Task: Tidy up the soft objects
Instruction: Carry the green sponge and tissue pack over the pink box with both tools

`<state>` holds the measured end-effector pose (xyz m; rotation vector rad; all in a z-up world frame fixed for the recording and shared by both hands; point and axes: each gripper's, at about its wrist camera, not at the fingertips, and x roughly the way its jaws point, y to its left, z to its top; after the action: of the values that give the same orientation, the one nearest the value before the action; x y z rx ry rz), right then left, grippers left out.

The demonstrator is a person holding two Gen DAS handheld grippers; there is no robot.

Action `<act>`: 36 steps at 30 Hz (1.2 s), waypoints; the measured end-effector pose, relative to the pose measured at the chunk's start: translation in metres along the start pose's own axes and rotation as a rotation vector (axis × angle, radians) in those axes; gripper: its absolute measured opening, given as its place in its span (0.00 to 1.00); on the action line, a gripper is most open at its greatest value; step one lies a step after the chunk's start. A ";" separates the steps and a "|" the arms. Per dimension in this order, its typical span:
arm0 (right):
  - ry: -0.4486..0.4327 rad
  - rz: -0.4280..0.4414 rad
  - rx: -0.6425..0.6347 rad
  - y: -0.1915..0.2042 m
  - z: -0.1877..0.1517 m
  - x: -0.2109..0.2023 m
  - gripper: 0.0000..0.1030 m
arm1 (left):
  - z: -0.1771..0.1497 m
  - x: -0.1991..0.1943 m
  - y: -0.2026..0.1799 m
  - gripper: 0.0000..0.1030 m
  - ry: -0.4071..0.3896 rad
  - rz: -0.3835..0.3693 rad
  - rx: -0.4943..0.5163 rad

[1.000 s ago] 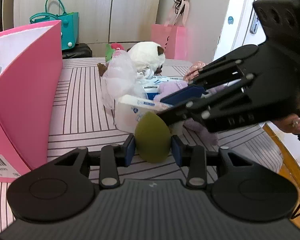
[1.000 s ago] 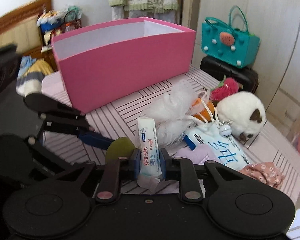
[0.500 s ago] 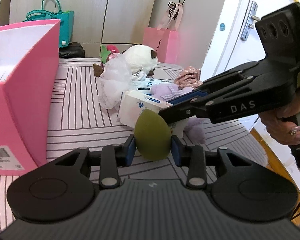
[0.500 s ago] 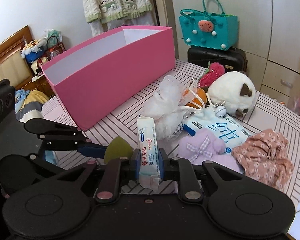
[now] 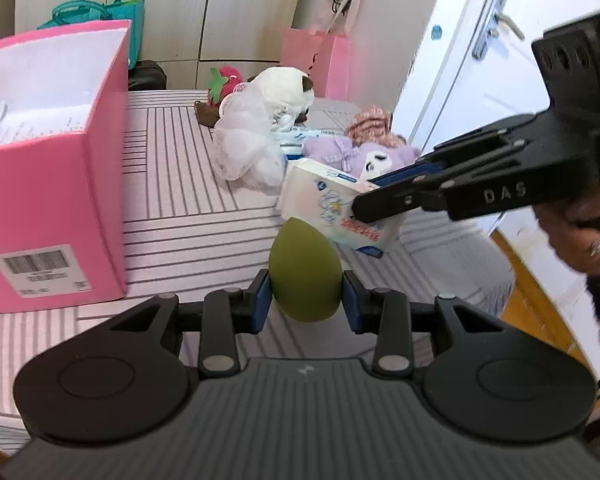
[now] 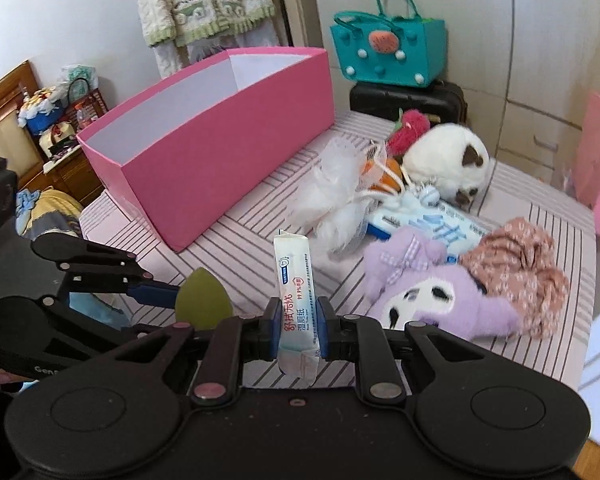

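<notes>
Bottom centre of the left view: left gripper clamped on the olive sponge egg, lifted for carrying. Right gripper pinching the wipes pack upright. Upper left beyond: open pink box, probably the drop spot. Plush pile waiting mid-right.

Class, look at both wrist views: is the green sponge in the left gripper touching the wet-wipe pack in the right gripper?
Apart. The right wrist view shows striped table between the green sponge and the wet-wipe pack, each clamped in its own jaws.
</notes>
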<state>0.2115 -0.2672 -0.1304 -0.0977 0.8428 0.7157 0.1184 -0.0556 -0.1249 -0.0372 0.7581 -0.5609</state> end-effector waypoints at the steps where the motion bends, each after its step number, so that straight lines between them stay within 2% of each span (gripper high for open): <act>1: 0.009 -0.002 0.011 0.001 -0.001 0.000 0.21 | -0.001 -0.003 0.000 0.35 0.009 0.002 0.010; 6: 0.051 0.021 0.047 0.014 -0.004 -0.006 0.21 | -0.004 -0.015 0.006 0.35 0.081 -0.018 0.026; 14: 0.100 0.092 0.037 0.048 -0.009 -0.010 0.21 | -0.012 -0.040 0.023 0.35 0.167 -0.032 0.001; 21: 0.116 0.168 -0.001 0.086 -0.006 -0.011 0.21 | -0.019 -0.079 0.040 0.35 0.193 0.000 -0.019; 27: 0.117 0.245 -0.038 0.114 0.005 -0.014 0.21 | -0.019 -0.114 0.047 0.35 0.230 0.044 0.045; 31: 0.100 0.273 -0.074 0.130 0.017 -0.019 0.21 | -0.013 -0.140 0.054 0.35 0.219 0.044 0.057; 36: 0.065 0.302 -0.101 0.137 0.035 -0.023 0.21 | -0.005 -0.160 0.069 0.35 0.168 0.103 0.033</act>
<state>0.1396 -0.1626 -0.0640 -0.0850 0.8929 1.0440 0.0534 0.0833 -0.0415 0.0801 0.9087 -0.4817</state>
